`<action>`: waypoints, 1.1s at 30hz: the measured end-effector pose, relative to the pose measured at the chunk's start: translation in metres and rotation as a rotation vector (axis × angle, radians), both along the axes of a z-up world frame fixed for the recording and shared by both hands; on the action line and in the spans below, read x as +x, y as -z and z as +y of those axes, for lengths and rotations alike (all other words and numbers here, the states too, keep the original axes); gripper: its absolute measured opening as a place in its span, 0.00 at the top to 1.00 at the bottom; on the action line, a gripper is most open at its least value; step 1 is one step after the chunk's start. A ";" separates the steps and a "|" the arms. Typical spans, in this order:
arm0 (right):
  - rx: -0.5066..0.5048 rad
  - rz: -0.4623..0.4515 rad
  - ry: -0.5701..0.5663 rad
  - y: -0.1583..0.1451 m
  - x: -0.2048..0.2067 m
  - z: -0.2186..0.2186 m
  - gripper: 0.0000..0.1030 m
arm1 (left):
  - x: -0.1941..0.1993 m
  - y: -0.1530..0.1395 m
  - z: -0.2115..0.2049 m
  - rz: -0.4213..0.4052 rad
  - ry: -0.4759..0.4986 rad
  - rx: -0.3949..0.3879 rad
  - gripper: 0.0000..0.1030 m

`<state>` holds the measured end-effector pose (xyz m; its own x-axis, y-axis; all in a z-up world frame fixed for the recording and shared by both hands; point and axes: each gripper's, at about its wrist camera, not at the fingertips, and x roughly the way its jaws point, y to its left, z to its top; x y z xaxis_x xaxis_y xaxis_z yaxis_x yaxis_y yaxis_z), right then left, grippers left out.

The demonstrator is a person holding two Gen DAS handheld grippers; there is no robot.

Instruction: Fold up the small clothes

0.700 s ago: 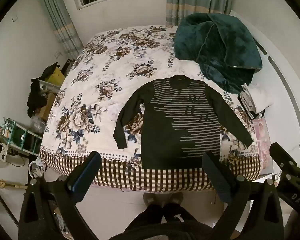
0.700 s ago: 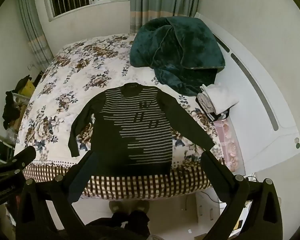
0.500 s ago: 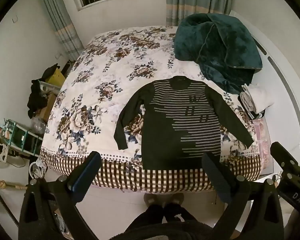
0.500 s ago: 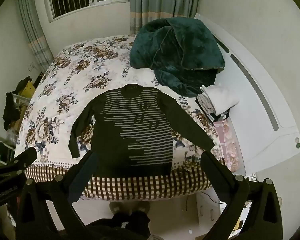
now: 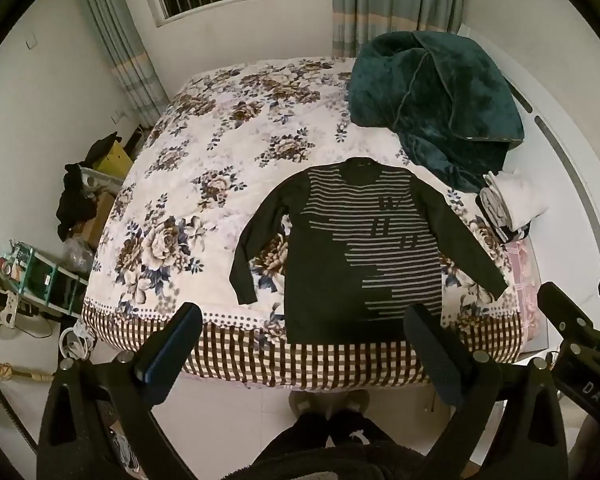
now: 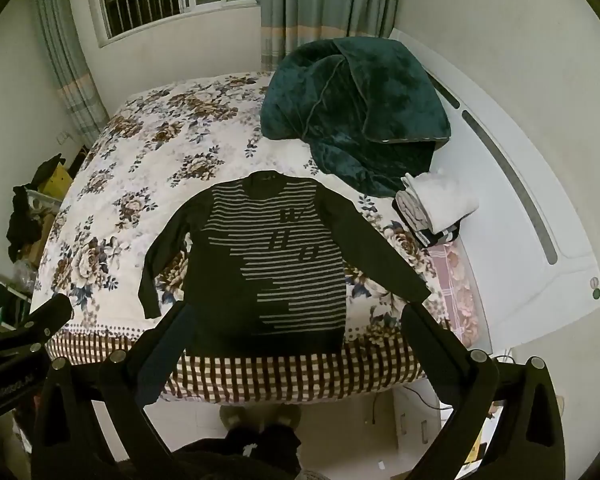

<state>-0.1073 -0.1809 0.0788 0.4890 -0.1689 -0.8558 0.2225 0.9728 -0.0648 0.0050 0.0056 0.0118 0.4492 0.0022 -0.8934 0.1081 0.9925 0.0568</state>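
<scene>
1. My left gripper (image 5: 302, 322) is held above the floor at the foot of the bed (image 5: 228, 184), its fingers spread wide and holding nothing.
2. My right gripper (image 6: 300, 322) is level beside it, fingers likewise spread wide and empty; its tip shows at the right edge of the left wrist view.
3. The dark striped sweater (image 5: 364, 248) lies flat and face up on the floral bedspread, unfolded, sleeves angled outward, hem at the checked border nearest me.
4. A crumpled teal blanket (image 5: 432, 100) is heaped beyond the sweater's collar, toward the white headboard (image 6: 516, 216).
5. A small stack of folded clothes (image 6: 436, 208) sits just beside the sweater's right-hand sleeve.
6. My slippered feet (image 5: 330, 400) stand on the floor below.
</scene>
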 end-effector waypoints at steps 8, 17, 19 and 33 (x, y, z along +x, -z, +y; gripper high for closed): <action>0.000 -0.003 -0.001 0.001 0.000 0.002 0.00 | 0.003 -0.004 -0.004 -0.007 0.001 0.006 0.00; 0.002 -0.008 -0.005 -0.006 0.001 0.001 0.00 | 0.004 -0.006 -0.004 -0.011 0.001 0.006 0.00; 0.002 -0.010 -0.004 -0.007 0.002 0.002 0.00 | 0.004 -0.007 -0.005 -0.011 0.000 0.005 0.00; 0.002 -0.016 -0.010 -0.019 0.007 0.002 0.00 | 0.010 -0.014 -0.008 -0.019 0.001 0.005 0.00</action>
<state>-0.1002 -0.1787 0.0979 0.5045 -0.1622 -0.8480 0.2136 0.9751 -0.0594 0.0147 -0.0024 0.0255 0.4658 0.0061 -0.8849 0.1078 0.9921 0.0636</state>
